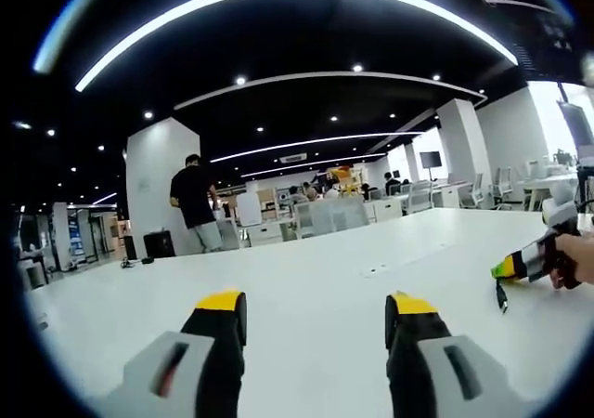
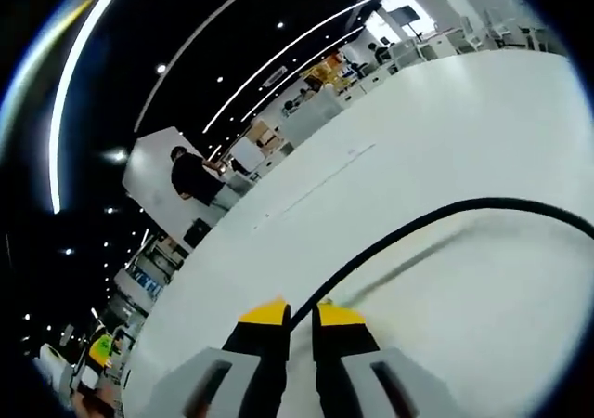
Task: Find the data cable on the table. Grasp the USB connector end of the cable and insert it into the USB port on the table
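Note:
My left gripper hovers open over the white table, with nothing between its yellow-tipped jaws. A black data cable arcs across the table in the right gripper view and runs down into my right gripper, whose jaws stand nearly together and pinch it. In the left gripper view the right gripper enters from the right, held by a hand. A short dark cable end hangs below its tip. I cannot make out the connector itself. A faint flush panel marks the tabletop.
A person in a black shirt stands beyond the table's far left edge, beside a white pillar. Desks, chairs and seated people sit behind the far edge. A thin seam crosses the tabletop.

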